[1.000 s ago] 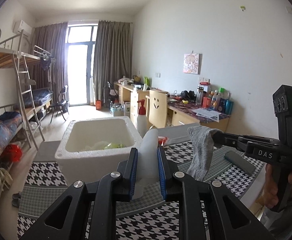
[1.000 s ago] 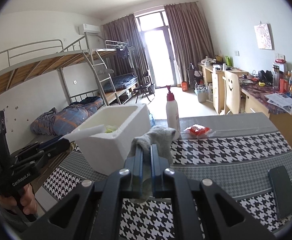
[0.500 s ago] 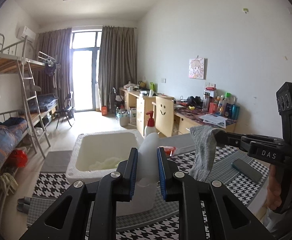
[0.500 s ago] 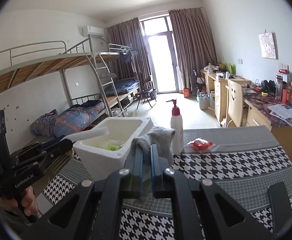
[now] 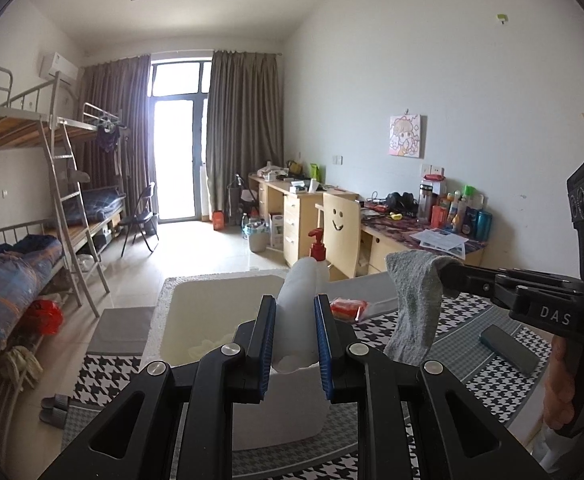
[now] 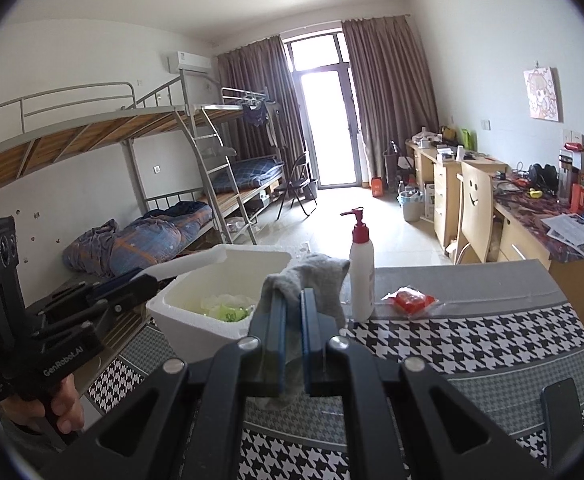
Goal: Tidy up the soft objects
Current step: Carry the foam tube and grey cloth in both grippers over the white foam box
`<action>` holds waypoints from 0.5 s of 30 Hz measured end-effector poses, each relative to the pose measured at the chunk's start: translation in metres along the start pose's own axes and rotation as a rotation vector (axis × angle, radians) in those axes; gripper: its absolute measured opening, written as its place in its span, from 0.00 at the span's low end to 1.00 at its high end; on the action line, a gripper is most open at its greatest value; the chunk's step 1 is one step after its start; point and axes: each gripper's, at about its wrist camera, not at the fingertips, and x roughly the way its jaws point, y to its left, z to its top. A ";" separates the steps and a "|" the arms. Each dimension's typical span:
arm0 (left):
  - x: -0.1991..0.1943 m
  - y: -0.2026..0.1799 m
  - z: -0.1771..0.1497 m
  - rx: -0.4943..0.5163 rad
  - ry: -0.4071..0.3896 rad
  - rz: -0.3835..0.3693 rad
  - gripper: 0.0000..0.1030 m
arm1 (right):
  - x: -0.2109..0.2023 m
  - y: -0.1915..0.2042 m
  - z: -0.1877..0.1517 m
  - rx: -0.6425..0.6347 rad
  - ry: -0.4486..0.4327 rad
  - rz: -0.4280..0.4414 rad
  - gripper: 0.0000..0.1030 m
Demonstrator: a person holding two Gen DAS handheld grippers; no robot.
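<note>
Nearest, left hand-held gripper (image 5: 294, 344): blue-padded fingers pinching one white foam-like soft piece (image 5: 296, 312), held upright above the near wall of the box.

Right hand-held gripper (image 6: 289, 336): fingers pressed on one grey sock (image 6: 312, 284), which bunches over the fingertips; in the left wrist view it hangs limp (image 5: 414, 304) above the bench, just right of the box.

Bench (image 6: 472, 344): one, covered in a black-and-white houndstooth cloth with grey bands.

Container: one white foam box (image 6: 195, 312), open-topped, standing on the bench's left part. Contents: crumpled pale and yellow-green soft items (image 6: 225, 308) on the floor of the box; their number cannot be told.

Beside the box, to its right: one white pump bottle (image 6: 362, 276) with a red pump head, upright. Near it: one red item in a clear wrapper (image 6: 410, 300), lying flat.

Right edge of the bench: one dark phone (image 5: 510, 350), flat.

Farther off: one wooden chair with a smiley face (image 6: 474, 204) on its back; wooden desks (image 6: 444, 176) along the right wall, crowded with bottles and papers. One folding chair (image 6: 298, 188) near the window. Two bunk beds (image 6: 91, 128) along the left wall, one ladder each; bundled bedding (image 6: 143, 240) on the nearer lower bunk.
</note>
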 end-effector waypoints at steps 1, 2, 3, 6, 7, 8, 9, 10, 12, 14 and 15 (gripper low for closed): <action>0.001 0.001 0.001 -0.003 0.001 0.002 0.20 | 0.001 0.000 0.000 0.000 0.001 0.000 0.09; 0.003 0.001 0.002 -0.004 0.002 0.002 0.20 | 0.002 0.000 0.001 0.000 0.003 0.003 0.09; 0.004 0.002 0.003 -0.004 0.004 0.003 0.20 | 0.003 0.000 0.002 0.000 0.003 0.002 0.09; 0.010 0.002 0.003 0.007 0.008 0.017 0.20 | 0.003 0.000 0.004 -0.001 0.002 0.001 0.09; 0.013 0.003 0.004 0.007 0.012 0.020 0.20 | 0.004 0.001 0.006 -0.002 0.002 0.001 0.09; 0.014 0.006 0.003 0.003 0.015 0.021 0.20 | 0.004 0.001 0.007 -0.003 0.002 0.001 0.09; 0.016 0.008 0.003 -0.004 0.017 0.022 0.20 | 0.005 0.002 0.008 -0.005 0.003 0.002 0.09; 0.018 0.010 0.004 -0.008 0.019 0.027 0.20 | 0.005 0.003 0.009 -0.007 0.003 0.003 0.09; 0.020 0.012 0.005 -0.011 0.021 0.033 0.20 | 0.006 0.004 0.010 -0.013 0.001 0.005 0.09; 0.023 0.014 0.006 -0.014 0.022 0.040 0.20 | 0.006 0.005 0.012 -0.016 0.000 0.007 0.09; 0.023 0.015 0.008 -0.012 0.022 0.042 0.20 | 0.007 0.006 0.013 -0.018 0.000 0.009 0.09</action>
